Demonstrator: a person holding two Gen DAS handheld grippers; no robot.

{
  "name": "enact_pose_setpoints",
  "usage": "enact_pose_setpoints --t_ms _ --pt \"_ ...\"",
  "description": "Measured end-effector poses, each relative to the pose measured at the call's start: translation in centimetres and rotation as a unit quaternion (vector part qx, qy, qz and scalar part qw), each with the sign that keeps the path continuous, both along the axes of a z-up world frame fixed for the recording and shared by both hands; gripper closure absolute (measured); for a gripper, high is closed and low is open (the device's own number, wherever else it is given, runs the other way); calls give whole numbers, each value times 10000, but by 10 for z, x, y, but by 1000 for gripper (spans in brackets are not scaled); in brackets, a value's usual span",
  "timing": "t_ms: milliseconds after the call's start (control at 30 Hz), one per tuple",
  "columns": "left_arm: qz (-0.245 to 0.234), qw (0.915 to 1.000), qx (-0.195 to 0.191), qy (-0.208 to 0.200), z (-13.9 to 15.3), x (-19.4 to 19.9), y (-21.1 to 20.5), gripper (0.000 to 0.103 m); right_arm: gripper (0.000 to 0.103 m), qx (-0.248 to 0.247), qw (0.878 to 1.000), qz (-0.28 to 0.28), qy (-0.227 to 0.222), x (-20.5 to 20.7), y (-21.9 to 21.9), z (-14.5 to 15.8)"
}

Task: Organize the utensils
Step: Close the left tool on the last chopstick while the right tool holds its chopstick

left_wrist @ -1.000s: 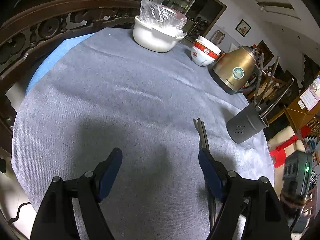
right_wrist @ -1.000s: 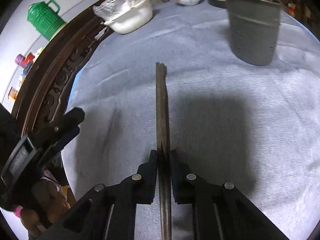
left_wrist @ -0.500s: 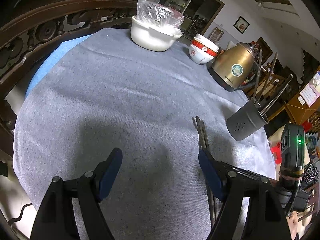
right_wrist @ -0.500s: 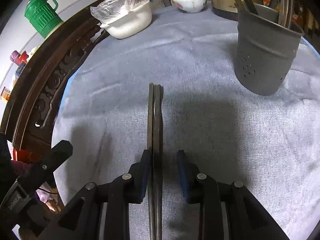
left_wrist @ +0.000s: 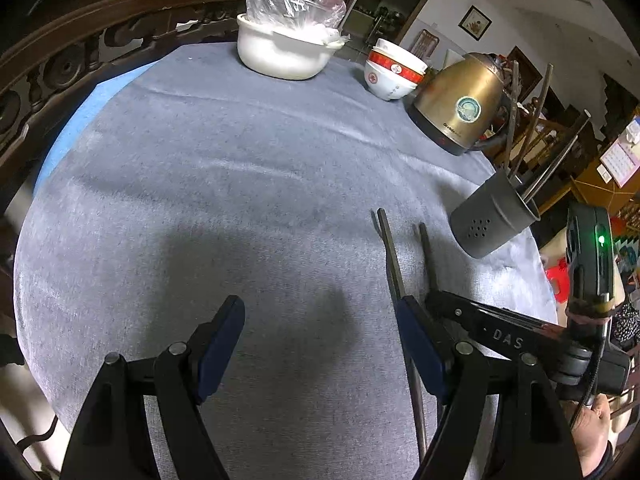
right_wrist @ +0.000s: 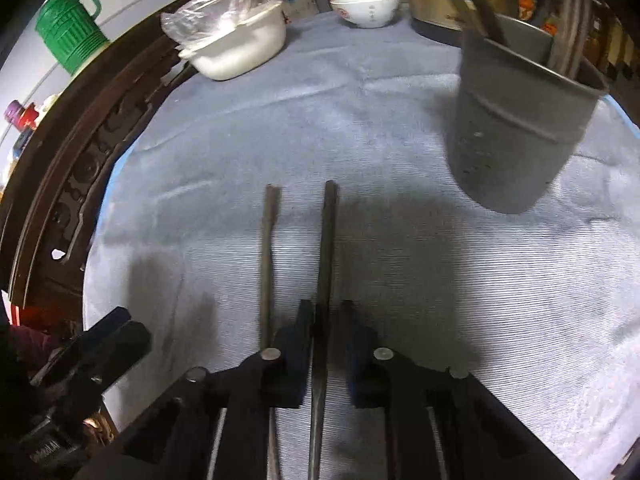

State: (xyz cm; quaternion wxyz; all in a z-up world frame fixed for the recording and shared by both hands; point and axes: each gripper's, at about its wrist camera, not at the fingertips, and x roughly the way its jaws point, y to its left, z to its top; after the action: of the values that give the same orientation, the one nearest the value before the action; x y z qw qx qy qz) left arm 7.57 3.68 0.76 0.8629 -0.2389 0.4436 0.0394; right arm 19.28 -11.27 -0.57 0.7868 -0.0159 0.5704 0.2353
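Two dark chopsticks lie side by side on the grey cloth. In the right wrist view one chopstick [right_wrist: 327, 240] runs between the jaws of my right gripper [right_wrist: 326, 308]. The jaws are closing on it, and a sliver of gap still shows beside it. The other chopstick [right_wrist: 266, 248] lies just outside the left finger. The grey perforated holder [right_wrist: 516, 128] stands ahead to the right with several chopsticks in it. In the left wrist view my left gripper [left_wrist: 320, 308] hovers open and empty over bare cloth, beside both chopsticks [left_wrist: 390, 256] and the right gripper [left_wrist: 434, 298].
At the table's far side stand a white pot with a plastic bag [left_wrist: 284, 52], stacked red-and-white bowls [left_wrist: 392, 76] and a gold kettle [left_wrist: 460, 108]. A carved wooden rail [left_wrist: 60, 68] curves round the left edge. A green jug [right_wrist: 68, 28] stands beyond it.
A second ago the right jaws pinched both chopsticks together. They opened, the chopsticks came apart, and the jaws now narrow around one alone. The left gripper has stayed open and still.
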Motion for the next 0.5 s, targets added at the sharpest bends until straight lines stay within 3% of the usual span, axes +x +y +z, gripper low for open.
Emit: enact_pose_setpoints --t_ms 200,333,500 --pt "-168 9995 -160 206 3 25 -10 25 90 -189 9998 2 10 1 -20 0" --pt "-359 9984 -55 423 2 48 -29 25 91 -193 9998 -97 22 3 -37 1" --pt "-417 9948 -58 929 -11 75 -49 33 91 -40 9999 -137 60 6 -45 -1"
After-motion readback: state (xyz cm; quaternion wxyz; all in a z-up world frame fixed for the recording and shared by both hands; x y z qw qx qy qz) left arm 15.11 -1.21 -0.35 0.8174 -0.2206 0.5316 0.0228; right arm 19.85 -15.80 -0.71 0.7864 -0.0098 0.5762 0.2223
